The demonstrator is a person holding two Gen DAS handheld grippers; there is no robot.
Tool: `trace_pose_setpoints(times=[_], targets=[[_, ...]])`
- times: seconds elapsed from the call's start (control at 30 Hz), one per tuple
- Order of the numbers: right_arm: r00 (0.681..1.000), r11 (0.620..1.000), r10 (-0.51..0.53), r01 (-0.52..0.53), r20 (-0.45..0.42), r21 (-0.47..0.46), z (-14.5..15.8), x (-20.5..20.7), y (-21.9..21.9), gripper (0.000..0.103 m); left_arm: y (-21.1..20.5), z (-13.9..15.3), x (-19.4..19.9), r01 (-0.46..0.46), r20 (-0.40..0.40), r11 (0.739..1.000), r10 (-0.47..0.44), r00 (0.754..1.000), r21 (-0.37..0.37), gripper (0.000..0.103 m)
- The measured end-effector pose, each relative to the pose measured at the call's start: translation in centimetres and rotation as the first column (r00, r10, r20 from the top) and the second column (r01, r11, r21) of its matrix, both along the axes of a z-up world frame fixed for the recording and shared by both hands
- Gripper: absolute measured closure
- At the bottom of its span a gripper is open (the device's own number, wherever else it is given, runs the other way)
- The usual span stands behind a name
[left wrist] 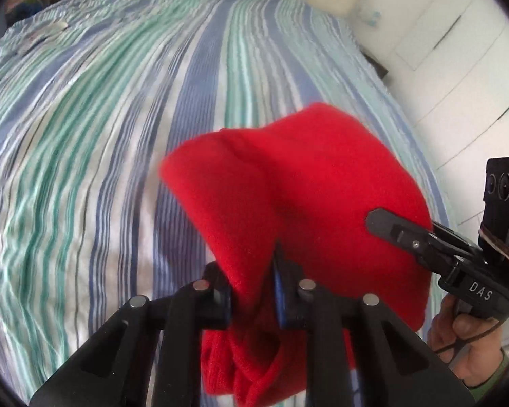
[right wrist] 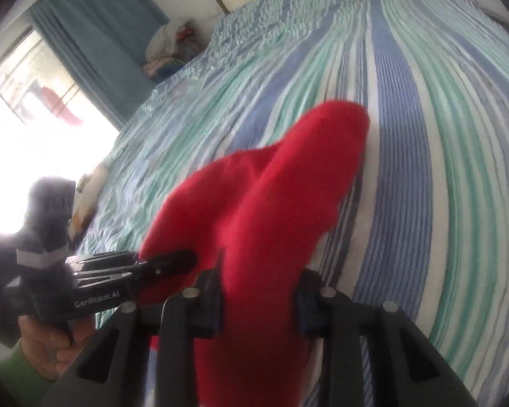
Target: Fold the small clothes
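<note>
A red knit garment hangs in the air above the striped bed, bunched between both grippers; it also fills the middle of the right wrist view. My left gripper is shut on its lower edge, with cloth drooping below the fingers. My right gripper is shut on a thick fold of the same garment. The right gripper shows in the left wrist view pressing into the cloth's right side. The left gripper shows in the right wrist view at the cloth's left side.
The bed has a blue, green and white striped cover. A white wardrobe stands right of it. A pile of clothes lies at the far corner by a blue curtain and a bright window.
</note>
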State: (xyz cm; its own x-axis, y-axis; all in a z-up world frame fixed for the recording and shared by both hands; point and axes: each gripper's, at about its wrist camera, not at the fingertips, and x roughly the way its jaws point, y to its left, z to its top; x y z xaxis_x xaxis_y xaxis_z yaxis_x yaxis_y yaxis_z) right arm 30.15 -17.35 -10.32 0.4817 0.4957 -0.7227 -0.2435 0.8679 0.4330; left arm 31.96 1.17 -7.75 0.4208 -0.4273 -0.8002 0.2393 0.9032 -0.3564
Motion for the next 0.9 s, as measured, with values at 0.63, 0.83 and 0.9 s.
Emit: trace_pose_setpoints(times=[0.63,0.83,0.9], targets=[[0.966,0.909,-0.259,0.238,-0.016,-0.342,-1.7,-20.8,-14.8,0.018,0.2,-2.4,-21.8,-0.134,0.204,0.910,0.056,0.977,0.392,0.003],[0.957,0.904,-0.258,0.288,0.134,-0.316,4.4,-27.6,-11.3,0.009,-0.3,5.2,-25.0,-0.242,0.358,0.914,0.117,0.926,0.327,0.001],[0.956,0.905,-0.219,0.274,0.195,-0.325,6.7,-28.7,-9.5,0.007,-0.8,6.6,-25.4,-0.310,0.413,0.865,0.135,0.901,0.393,0.001]])
